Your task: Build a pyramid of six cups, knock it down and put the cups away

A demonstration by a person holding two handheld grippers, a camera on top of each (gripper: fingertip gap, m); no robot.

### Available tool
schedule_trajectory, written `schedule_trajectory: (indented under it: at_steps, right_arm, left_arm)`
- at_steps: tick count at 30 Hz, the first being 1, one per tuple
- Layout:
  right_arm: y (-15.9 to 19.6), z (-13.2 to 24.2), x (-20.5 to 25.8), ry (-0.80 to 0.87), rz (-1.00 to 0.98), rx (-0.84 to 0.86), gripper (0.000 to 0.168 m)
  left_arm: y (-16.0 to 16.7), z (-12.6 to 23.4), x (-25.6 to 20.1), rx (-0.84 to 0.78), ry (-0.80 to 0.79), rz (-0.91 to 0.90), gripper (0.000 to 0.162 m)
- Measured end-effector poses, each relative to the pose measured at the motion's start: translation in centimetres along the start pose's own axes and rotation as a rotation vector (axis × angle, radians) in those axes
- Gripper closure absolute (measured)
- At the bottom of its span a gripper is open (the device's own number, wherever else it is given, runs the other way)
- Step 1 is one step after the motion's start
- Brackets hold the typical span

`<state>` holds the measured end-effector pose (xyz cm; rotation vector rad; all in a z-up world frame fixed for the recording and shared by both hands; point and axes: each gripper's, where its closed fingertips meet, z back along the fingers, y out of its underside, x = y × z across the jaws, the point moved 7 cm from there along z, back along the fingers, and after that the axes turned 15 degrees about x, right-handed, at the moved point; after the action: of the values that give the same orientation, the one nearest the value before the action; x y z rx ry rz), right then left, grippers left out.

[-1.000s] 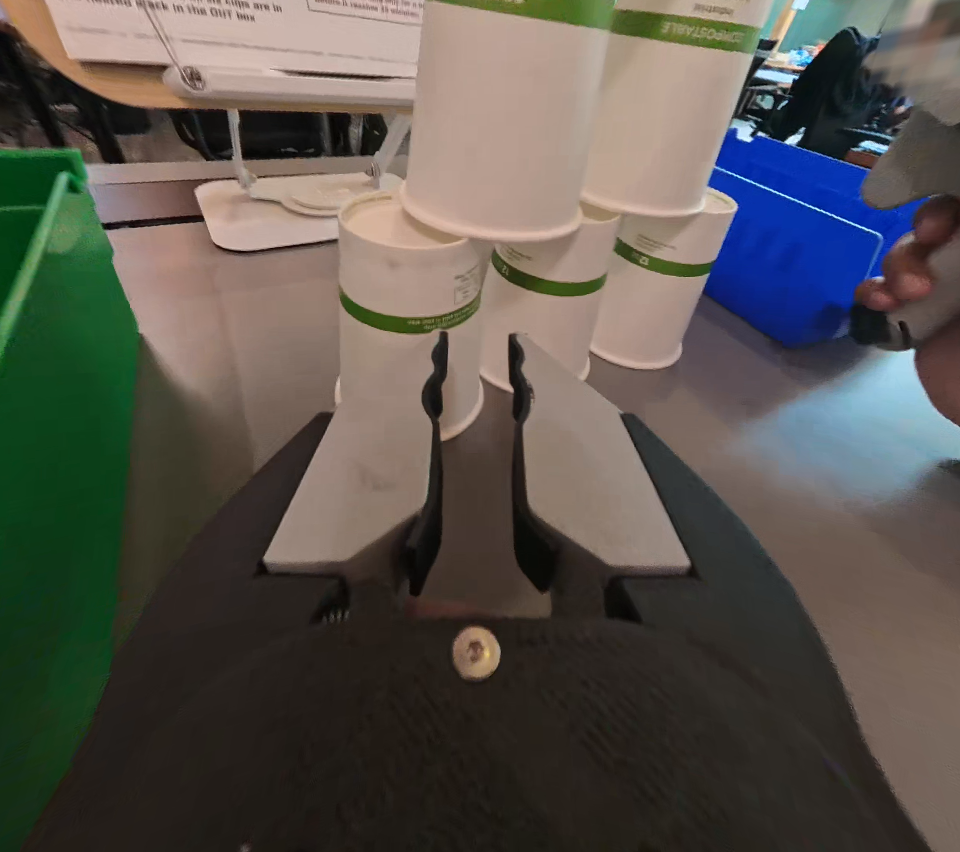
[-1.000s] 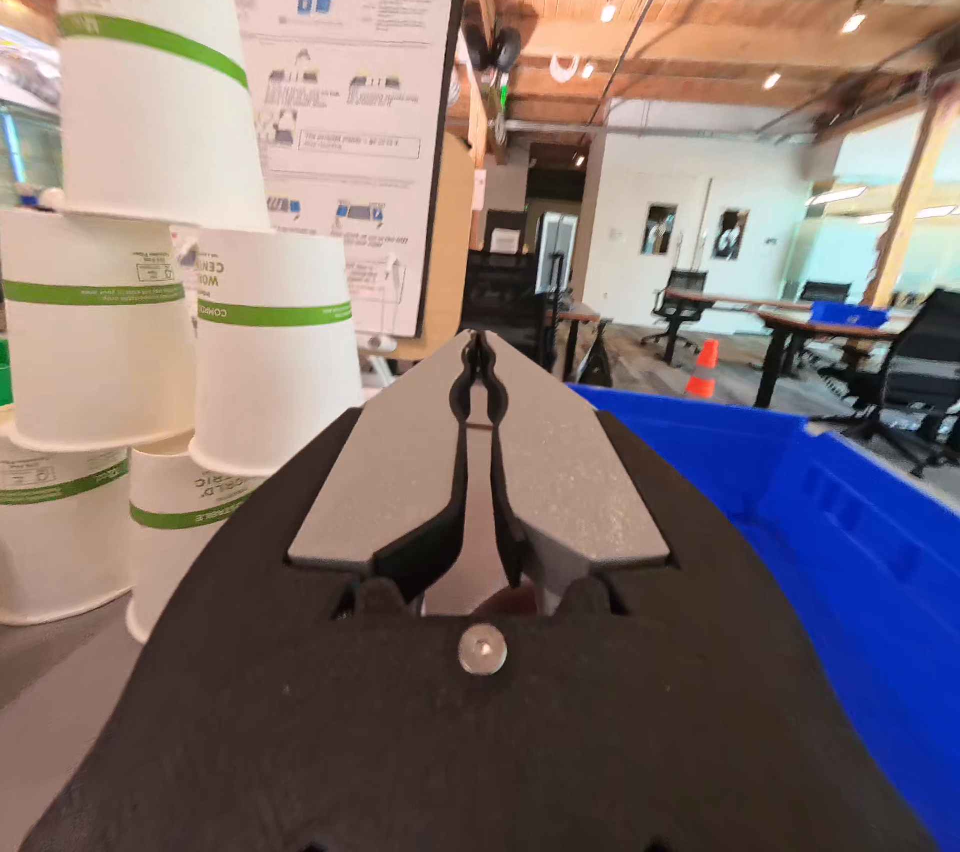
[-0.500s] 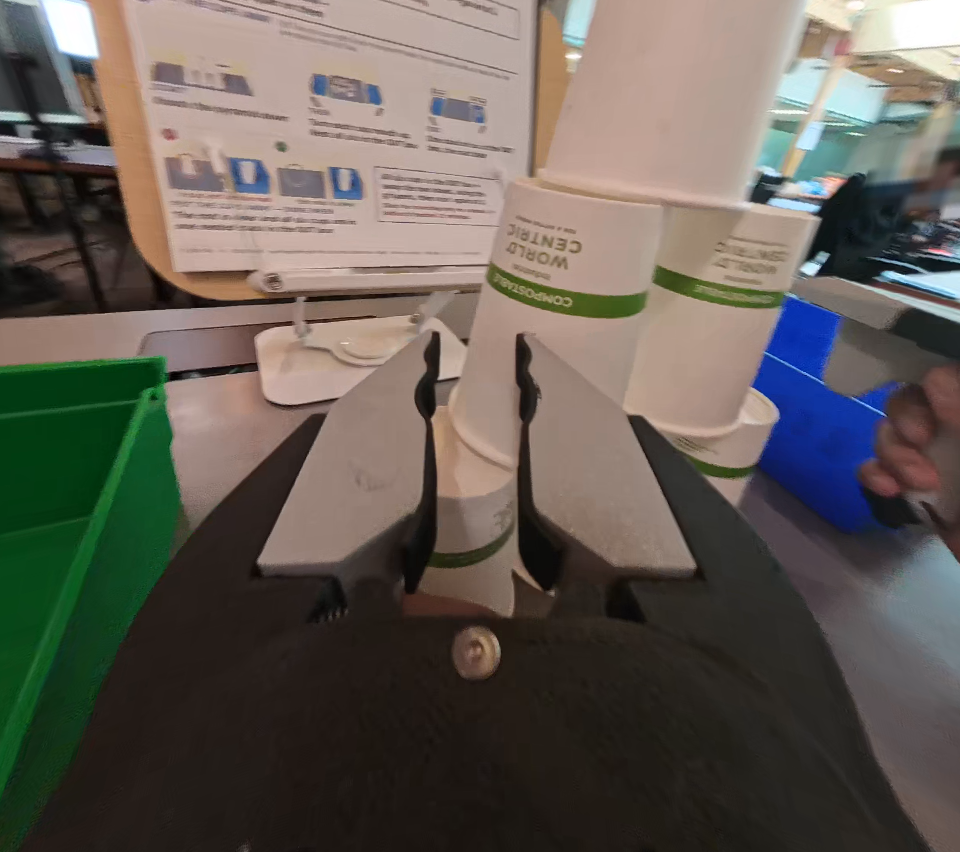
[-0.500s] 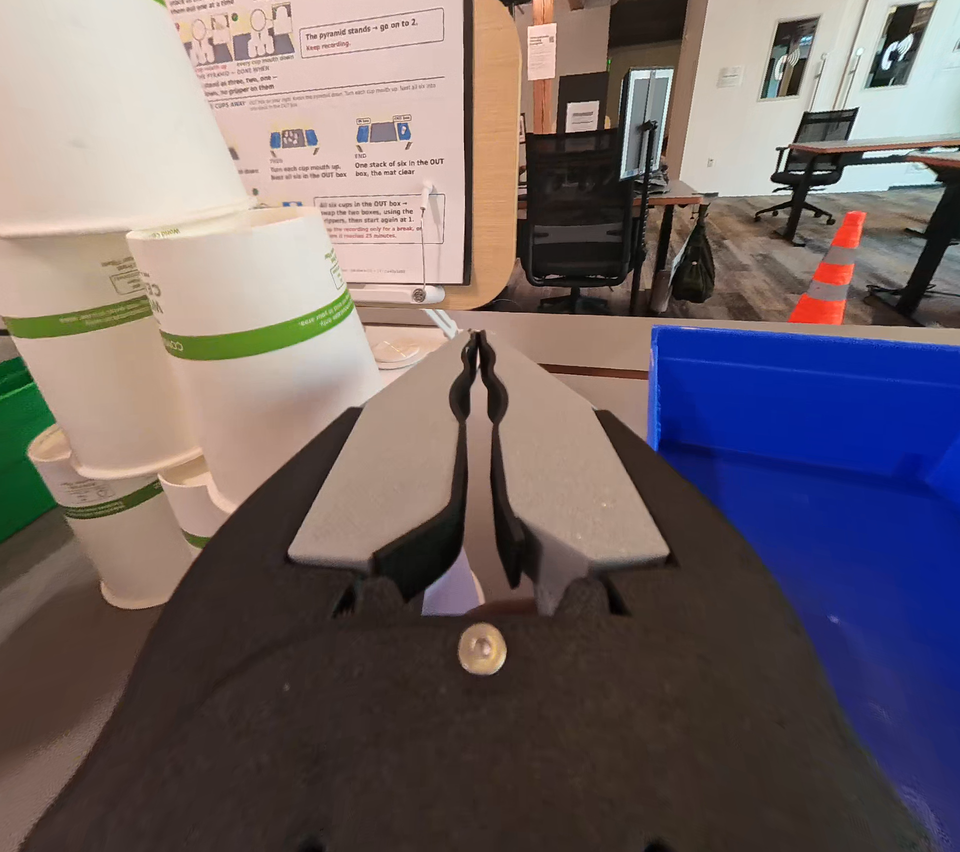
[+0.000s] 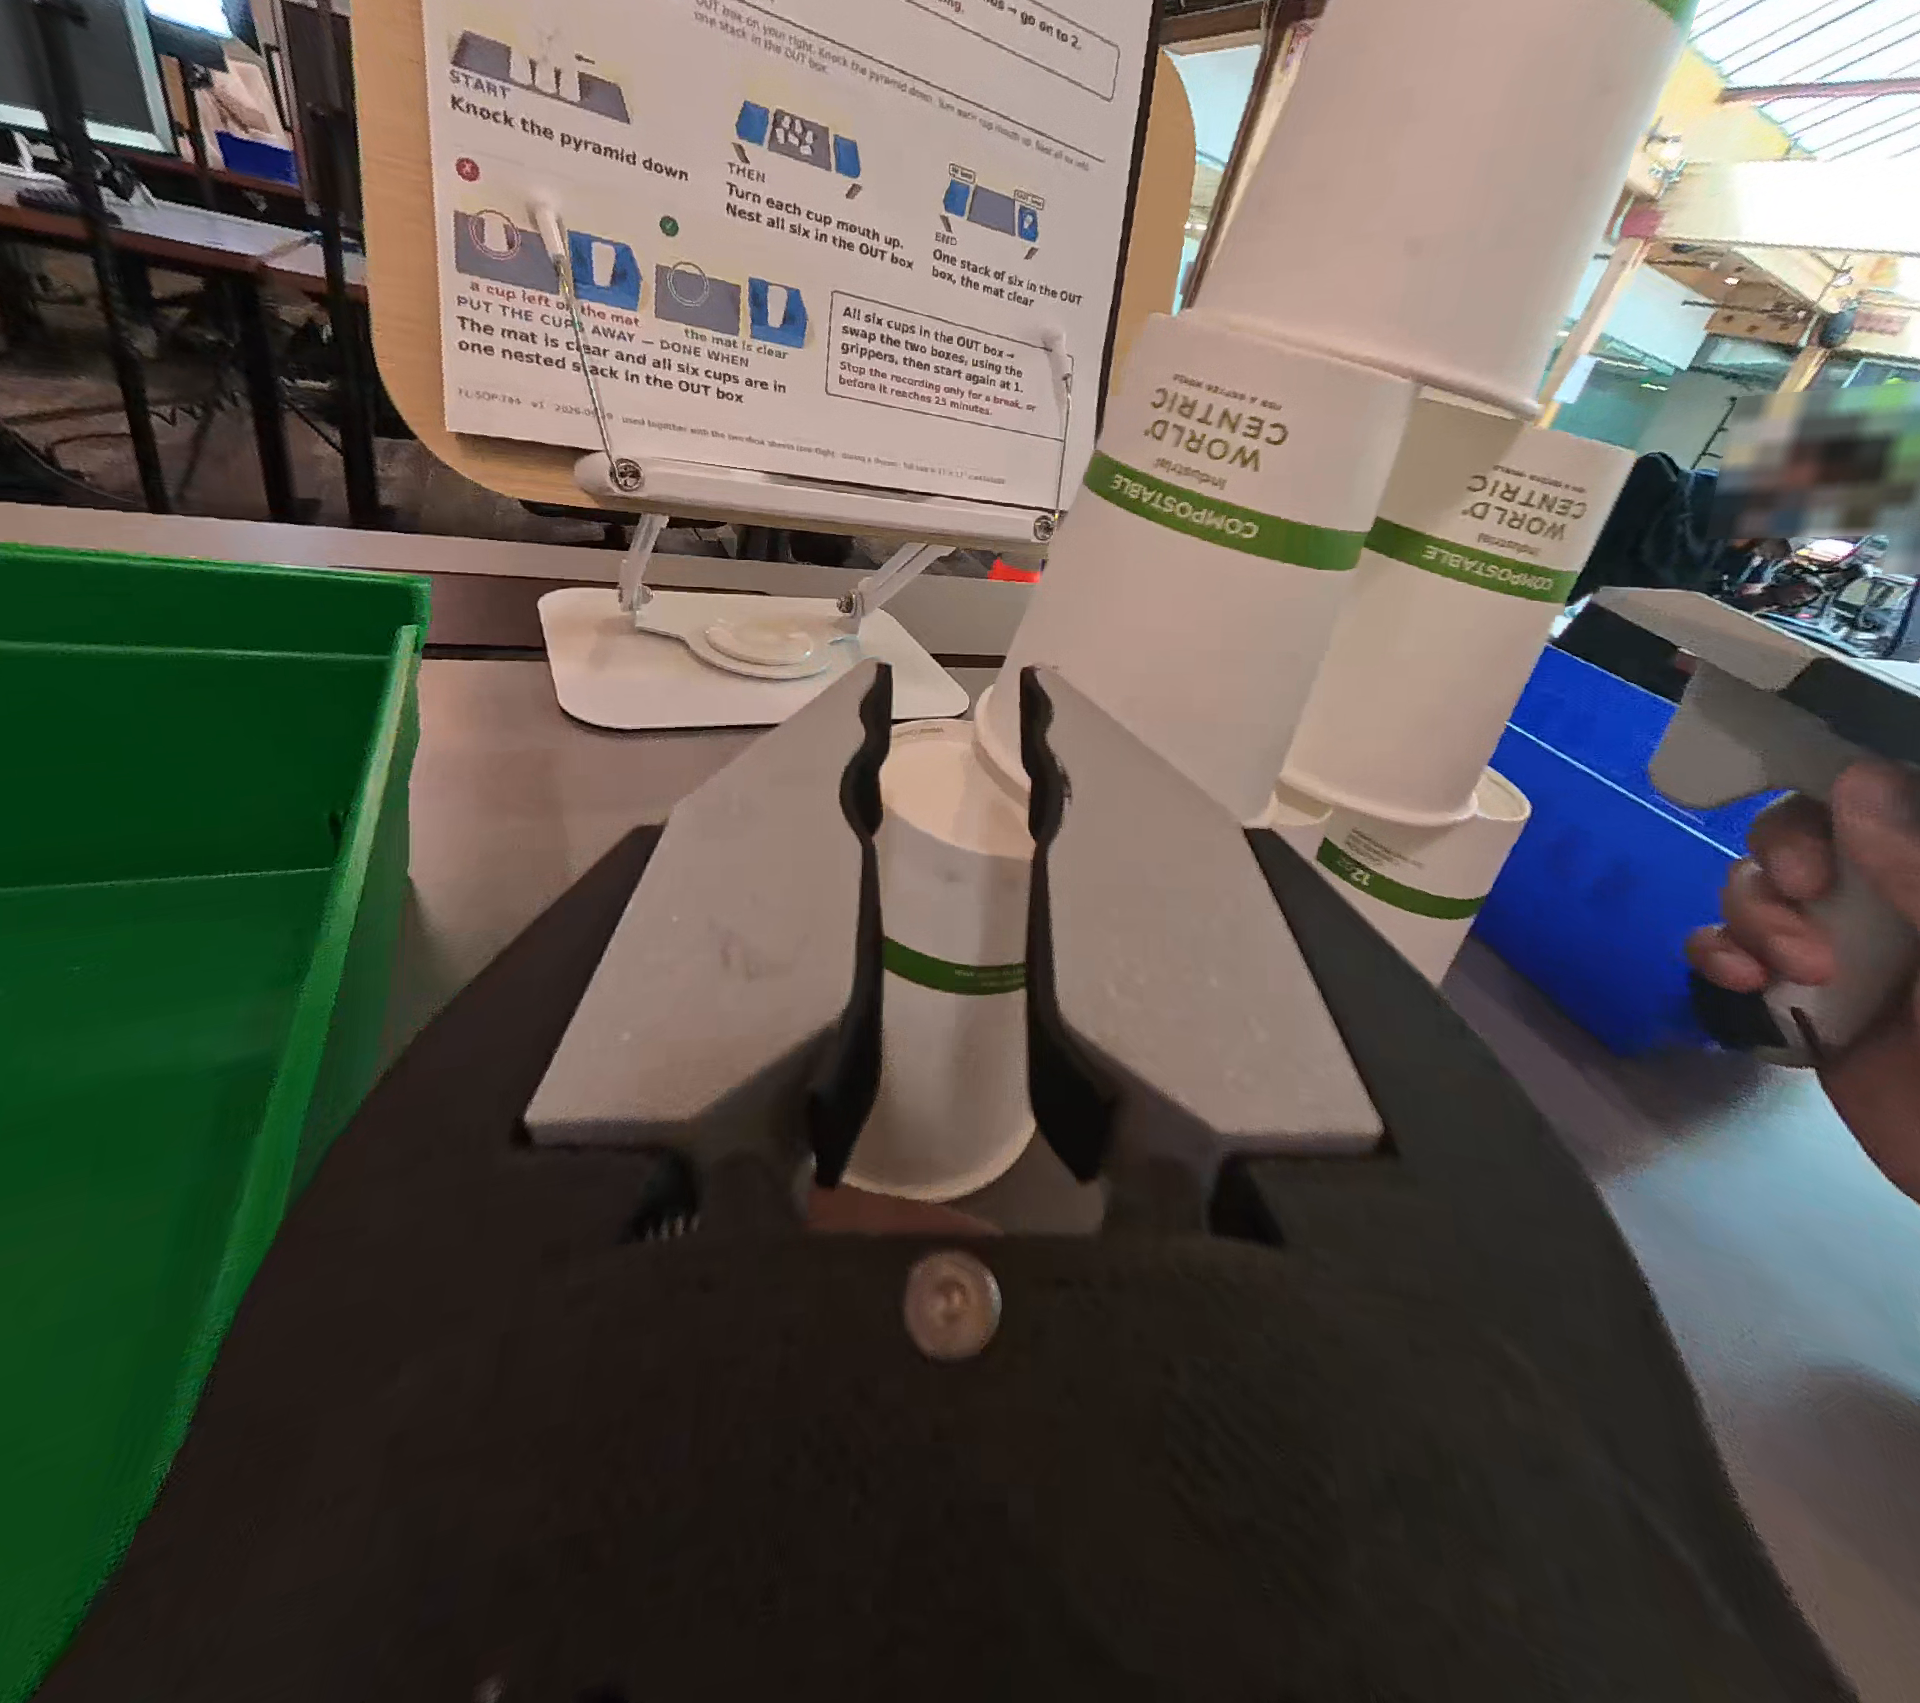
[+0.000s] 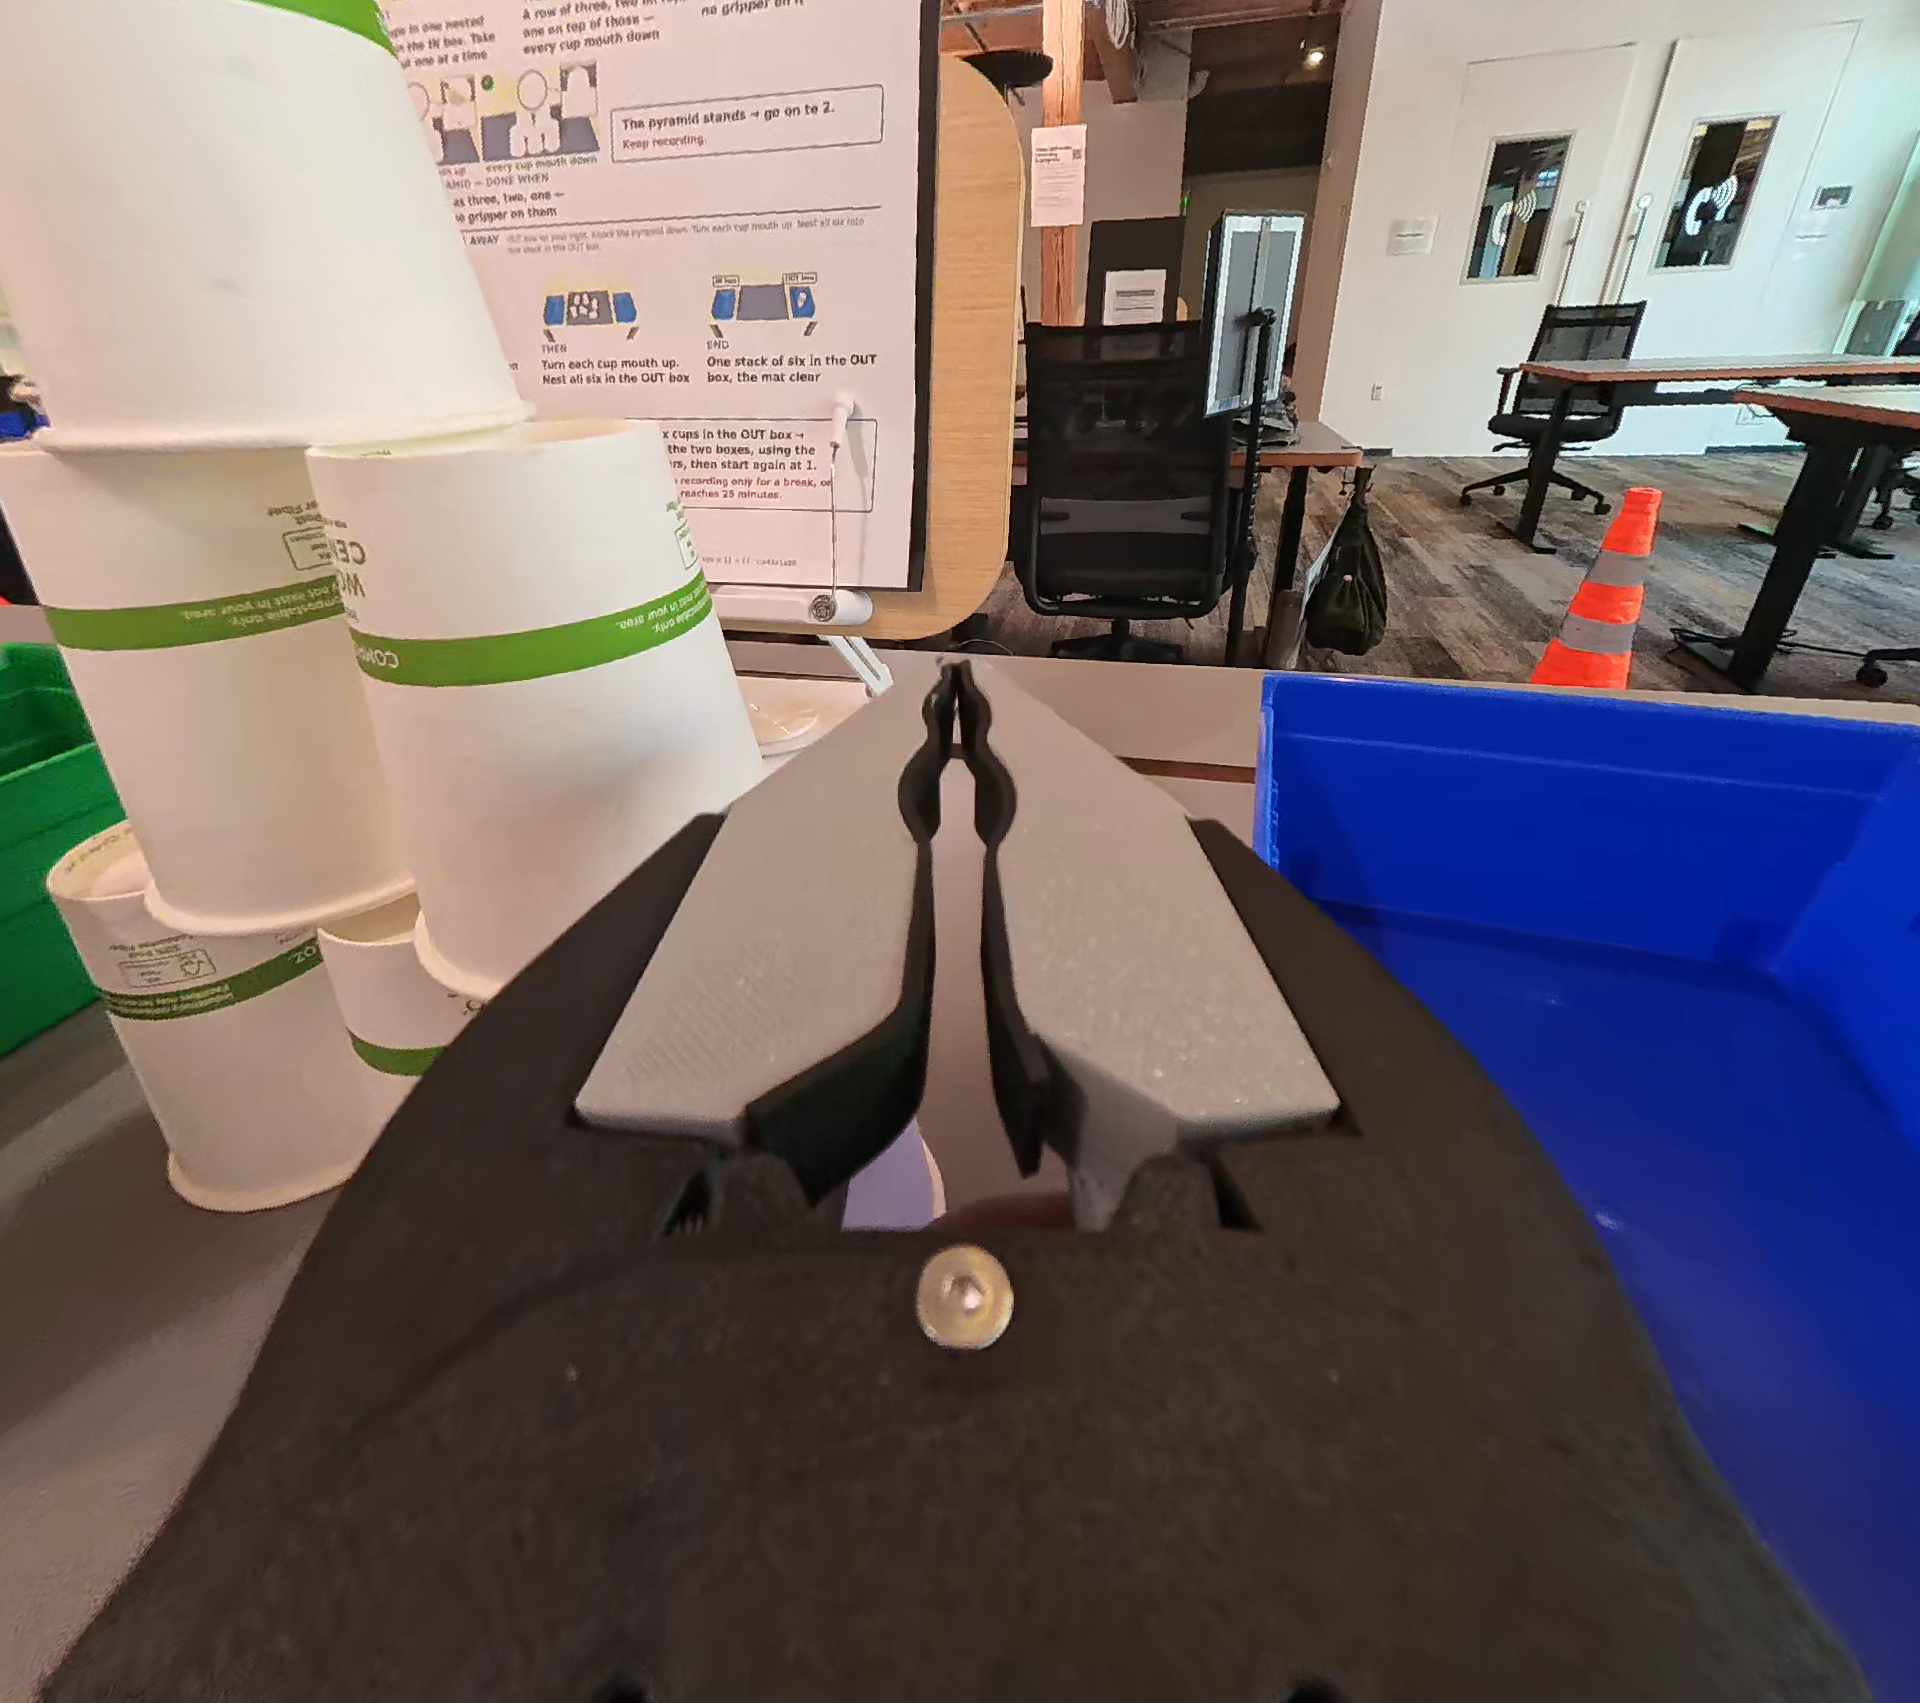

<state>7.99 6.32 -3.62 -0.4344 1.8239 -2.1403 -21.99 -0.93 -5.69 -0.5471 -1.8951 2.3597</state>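
a: six cups stand mouth down as a pyramid [image 5: 1351, 510] on the grey bench [image 5: 520, 780], three below, two in the middle, one on top. the whole stack looks tilted in the left wrist view, though that may be the wide lens.

b: where's the left tool [image 5: 951, 697]?

a: low at the pyramid's left end. its two fingers sit on either side of the nearest bottom cup [image 5: 951, 926], parted about as wide as the cup. i can't tell whether the pads actually press on it or just flank it.

b: and the right tool [image 6: 956, 677]?

a: its fingertips meet at the front with nothing between them. it sits by the pyramid's right side, with the middle-row cup [image 6: 540, 687] just left of its fingers, and the blue bin [image 6: 1558, 822] to its right.

b: anything else on the bench?

a: one green bin [image 5: 208, 822] at the far left, and a printed instruction sheet [image 5: 769, 126] on a white stand [image 5: 727, 656] behind the cups. in the left wrist view a person's hand [image 5: 1808, 915] grips the handle of the other tool near the blue bin.
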Motion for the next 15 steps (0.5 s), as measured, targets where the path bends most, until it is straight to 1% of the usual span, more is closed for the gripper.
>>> schedule_trajectory:
  at_steps: [6,15]
  right_arm:
    - [0.6,-0.6,0.1,-0.026,-0.017,0.047,0.168]
    - [2.6,-2.3,0.3,0.034,0.040,0.206,0.168]
  left_arm:
    - [0.7,-0.8,-0.3,0.038,-0.004,-0.024,0.141]
    - [1.6,-1.6,-1.4,0.075,-0.025,-0.119,0.142]
